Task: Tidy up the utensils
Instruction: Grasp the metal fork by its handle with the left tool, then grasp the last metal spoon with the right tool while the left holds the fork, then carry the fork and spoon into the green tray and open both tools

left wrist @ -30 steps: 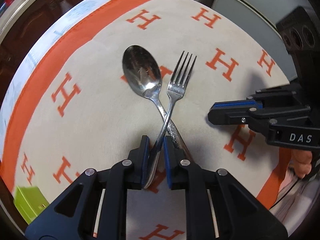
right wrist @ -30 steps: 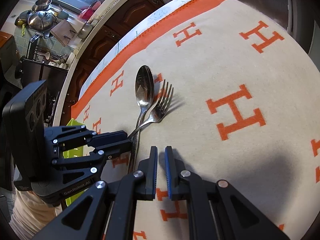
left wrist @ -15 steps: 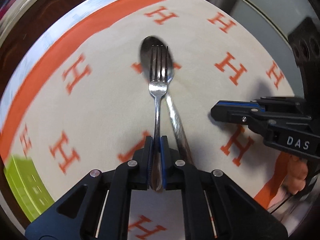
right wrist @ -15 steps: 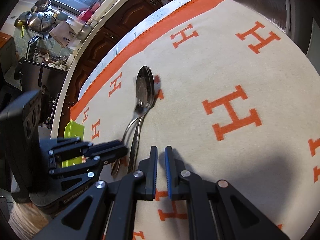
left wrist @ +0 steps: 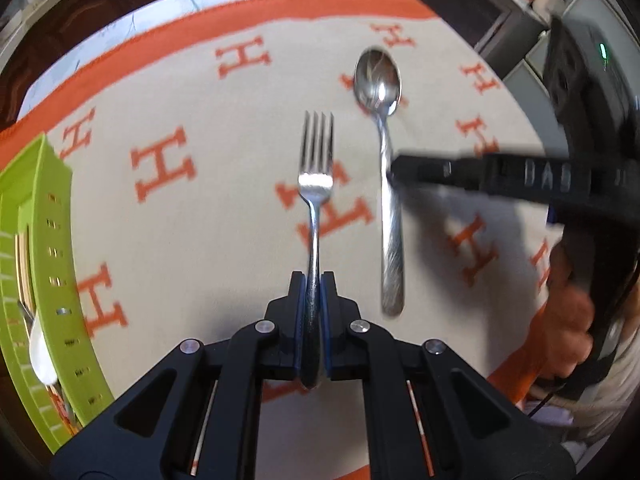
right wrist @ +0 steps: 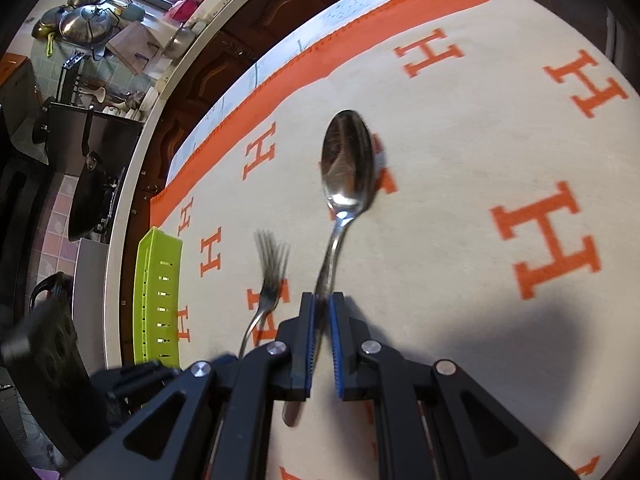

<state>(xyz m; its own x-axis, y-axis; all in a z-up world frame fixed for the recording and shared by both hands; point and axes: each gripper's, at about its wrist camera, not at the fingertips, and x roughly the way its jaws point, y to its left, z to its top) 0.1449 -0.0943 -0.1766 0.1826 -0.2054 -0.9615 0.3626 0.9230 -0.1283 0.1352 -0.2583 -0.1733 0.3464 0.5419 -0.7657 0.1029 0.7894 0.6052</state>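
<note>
Your left gripper [left wrist: 314, 312] has its fingers clamped tight on the fork [left wrist: 316, 168] handle, tines pointing away, held over the H-patterned cloth on the table [left wrist: 224, 216]. The spoon [left wrist: 386, 184] lies flat just right of it, bowl up. Your right gripper [right wrist: 322, 344] has its fingers straddling the spoon's handle with a narrow gap on each side, so not pinching it. The green utensil tray [left wrist: 48, 264] sits off at the left table edge.

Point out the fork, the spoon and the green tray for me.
fork [left wrist: 316, 184]: left wrist view, neck below the tines.
spoon [right wrist: 347, 160]: right wrist view, middle of the bowl.
green tray [right wrist: 158, 280]: right wrist view, slotted side wall.
</note>
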